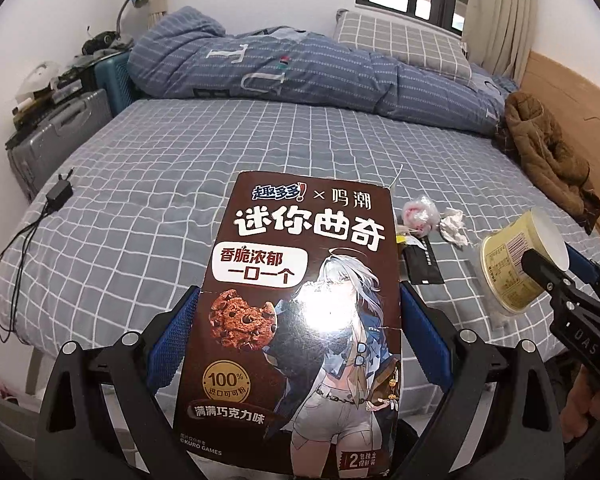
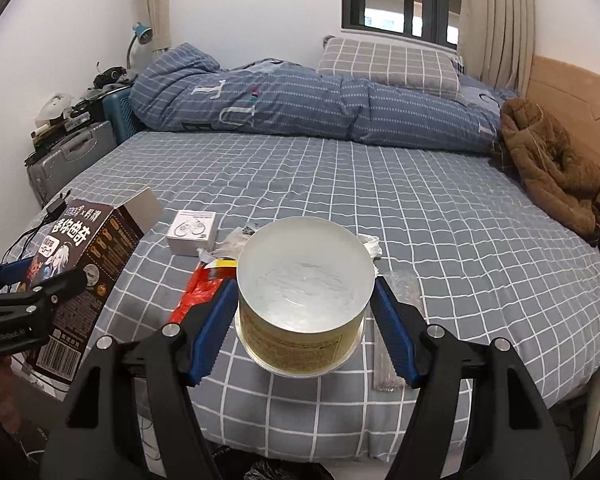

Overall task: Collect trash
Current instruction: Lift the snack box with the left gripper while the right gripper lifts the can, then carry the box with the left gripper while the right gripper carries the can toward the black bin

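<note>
**2 grippers, 2 pieces of trash held above the bed**

The left gripper [image 1: 300, 328] is clamped on a brown cookie box [image 1: 300, 300]; its 2 blue pads press the long sides of the box, which stands up in front of the camera. The right gripper [image 2: 304, 320] is closed around a yellow round tub [image 2: 304, 304], with the open mouth of the tub turned toward the far side of the bed. Both things seem to hang in the air above the near edge of the checked bedsheet [image 2: 340, 184].

The risks, as I judge them: the tub is round and smooth, so it can turn or slip between the pads if the hand tilts more. The box is thin cardboard with 1 open flap, so a strong squeeze can crush it and loosen the hold.

More trash lies on the sheet, beyond the grippers: a red wrapper [image 2: 198, 292] just left of the tub, a crumpled tissue [image 1: 454, 226], a small plastic bag [image 1: 420, 214] and a black sachet [image 1: 424, 266]. A small white box [image 2: 192, 232] lies farther left.
</note>
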### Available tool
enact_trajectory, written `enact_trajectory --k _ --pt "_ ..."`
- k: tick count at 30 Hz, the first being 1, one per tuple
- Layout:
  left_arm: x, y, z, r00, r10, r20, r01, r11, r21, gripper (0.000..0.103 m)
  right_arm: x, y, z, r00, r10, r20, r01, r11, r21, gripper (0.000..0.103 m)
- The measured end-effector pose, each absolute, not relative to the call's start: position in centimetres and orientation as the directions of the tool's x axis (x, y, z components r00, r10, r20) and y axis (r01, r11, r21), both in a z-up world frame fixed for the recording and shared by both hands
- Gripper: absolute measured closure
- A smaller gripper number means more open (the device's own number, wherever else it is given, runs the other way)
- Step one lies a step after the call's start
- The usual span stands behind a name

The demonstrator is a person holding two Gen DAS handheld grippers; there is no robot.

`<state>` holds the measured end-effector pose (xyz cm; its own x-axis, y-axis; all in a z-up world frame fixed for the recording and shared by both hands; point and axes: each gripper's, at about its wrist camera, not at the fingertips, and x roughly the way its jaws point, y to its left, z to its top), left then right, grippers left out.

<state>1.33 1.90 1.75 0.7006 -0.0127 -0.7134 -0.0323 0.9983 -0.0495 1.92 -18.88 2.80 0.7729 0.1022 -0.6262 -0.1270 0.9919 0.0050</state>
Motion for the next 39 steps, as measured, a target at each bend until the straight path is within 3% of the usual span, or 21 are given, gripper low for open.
enact_trajectory --k 20,39 --pt "-6.5 2.9 3.8 0.695 -0.017 -0.719 -0.051 0.996 -0.073 0.011 -6.2 -18.7 6.3 0.763 0.107 -0.637 -0.112 0.993 0.032 0.037" --pt "-11.5 1.6 -0.4 0.639 -0.052 -0.767 -0.030 0.995 -0.092 0.011 -11.9 -18.5 1.6 0.698 0.086 -0.711 -0.066 0.996 0.056 0.037"
